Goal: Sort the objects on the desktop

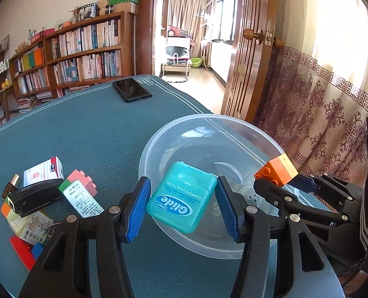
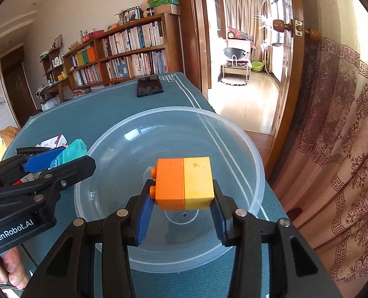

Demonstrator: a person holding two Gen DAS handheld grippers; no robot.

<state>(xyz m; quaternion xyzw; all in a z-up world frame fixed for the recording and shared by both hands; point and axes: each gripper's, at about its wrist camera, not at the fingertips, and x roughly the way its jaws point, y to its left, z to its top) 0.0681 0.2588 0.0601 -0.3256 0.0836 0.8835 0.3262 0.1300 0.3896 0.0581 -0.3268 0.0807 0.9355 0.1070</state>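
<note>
My left gripper [image 1: 182, 198] is shut on a teal Glide floss box [image 1: 181, 196] and holds it over the near left rim of a clear plastic bowl [image 1: 159, 144]. My right gripper [image 2: 182, 201] is shut on an orange and yellow toy brick [image 2: 185, 182] and holds it above the middle of the bowl [image 2: 233, 134]. The brick also shows in the left wrist view [image 1: 276, 170], and the floss box in the right wrist view [image 2: 70, 152]. The bowl holds nothing else that I can see.
At the left lie a small white and red box [image 1: 43, 172], a pink brick [image 1: 83, 182], a white medicine box [image 1: 83, 200], a black adapter [image 1: 32, 197] and a red piece [image 1: 21, 252]. A black phone [image 1: 131, 89] lies at the far table edge.
</note>
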